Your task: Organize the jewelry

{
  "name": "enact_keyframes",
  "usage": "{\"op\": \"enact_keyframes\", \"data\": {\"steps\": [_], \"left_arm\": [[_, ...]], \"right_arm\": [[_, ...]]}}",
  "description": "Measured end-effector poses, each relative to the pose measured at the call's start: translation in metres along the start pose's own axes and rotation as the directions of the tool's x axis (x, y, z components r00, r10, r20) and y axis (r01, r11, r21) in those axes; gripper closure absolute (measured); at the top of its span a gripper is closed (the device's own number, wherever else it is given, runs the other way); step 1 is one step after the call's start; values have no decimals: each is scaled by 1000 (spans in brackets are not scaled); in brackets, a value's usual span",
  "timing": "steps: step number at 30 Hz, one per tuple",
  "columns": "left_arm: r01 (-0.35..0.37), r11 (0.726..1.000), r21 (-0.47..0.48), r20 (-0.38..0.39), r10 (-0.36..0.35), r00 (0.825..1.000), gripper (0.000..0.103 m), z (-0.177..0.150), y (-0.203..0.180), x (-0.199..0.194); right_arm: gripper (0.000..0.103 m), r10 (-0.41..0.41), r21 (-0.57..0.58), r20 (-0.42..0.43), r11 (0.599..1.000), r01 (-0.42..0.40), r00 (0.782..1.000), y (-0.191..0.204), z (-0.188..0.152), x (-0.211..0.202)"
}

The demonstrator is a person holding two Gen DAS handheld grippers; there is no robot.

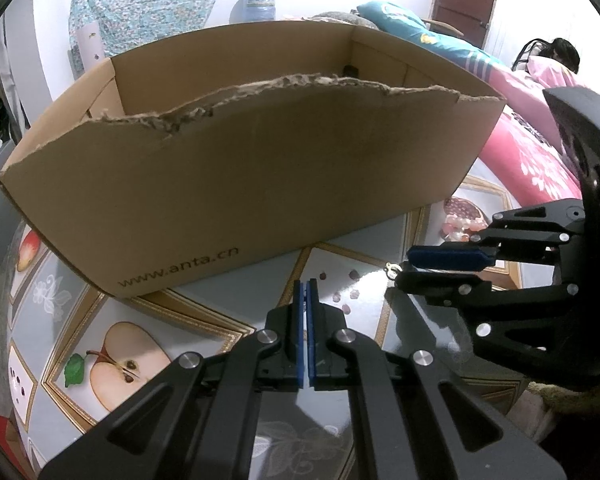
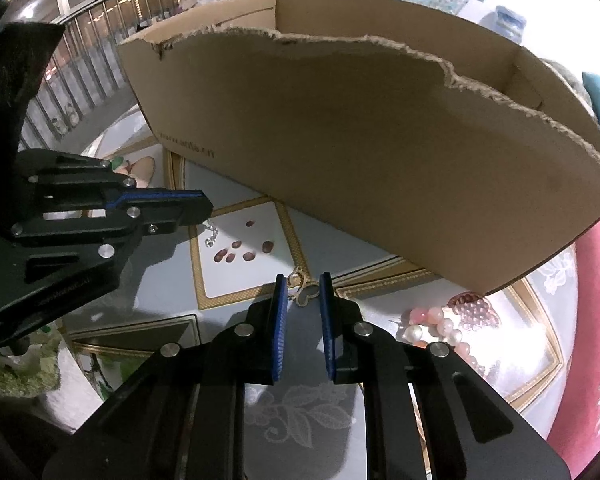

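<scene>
Right gripper (image 2: 303, 294) sits low over the table (image 2: 236, 272), jaws partly open with a small gold pendant (image 2: 306, 294) between the tips. The blue pads (image 2: 281, 320) do not clearly press on it, so no firm grip can be called. The pendant's ring end points away toward the box, so its long axis runs roughly along the fingers. The right hand is the nearer one by far.

Left gripper (image 1: 306, 286) is fully closed, holds nothing, and points at the box's near wall.

To the right of the right gripper lies a pink and white bead bracelet (image 2: 432, 320) on the table. Off to its left, just beside the left gripper's tip, lies a small silver chain (image 2: 211, 234).

Behind both stands the open cardboard box (image 1: 228, 184) with a torn front edge. The visible part of its inside looks empty apart from a small dark thing at the back; the floor is mostly hidden.
</scene>
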State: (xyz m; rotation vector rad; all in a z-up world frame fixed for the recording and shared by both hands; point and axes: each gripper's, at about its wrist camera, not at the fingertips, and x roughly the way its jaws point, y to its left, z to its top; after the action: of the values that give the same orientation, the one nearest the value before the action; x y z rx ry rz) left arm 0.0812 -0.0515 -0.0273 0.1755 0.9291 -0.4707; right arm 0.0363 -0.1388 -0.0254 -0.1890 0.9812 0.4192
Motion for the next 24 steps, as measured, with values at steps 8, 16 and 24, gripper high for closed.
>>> {"op": "enact_keyframes", "data": {"steps": [8, 16, 24], "left_arm": [[-3, 1000, 11, 27, 2, 1000, 102, 1, -1, -15], [23, 1000, 15, 110, -25, 994, 102, 13, -7, -57], [100, 994, 47, 258, -109, 960, 102, 58, -5, -120]], "right_arm": [[89, 17, 31, 42, 999, -18, 999, -7, -3, -21], [89, 99, 50, 145, 993, -107, 985, -17, 0, -70], [89, 182, 34, 279, 979, -199, 943, -42, 39, -125]]}}
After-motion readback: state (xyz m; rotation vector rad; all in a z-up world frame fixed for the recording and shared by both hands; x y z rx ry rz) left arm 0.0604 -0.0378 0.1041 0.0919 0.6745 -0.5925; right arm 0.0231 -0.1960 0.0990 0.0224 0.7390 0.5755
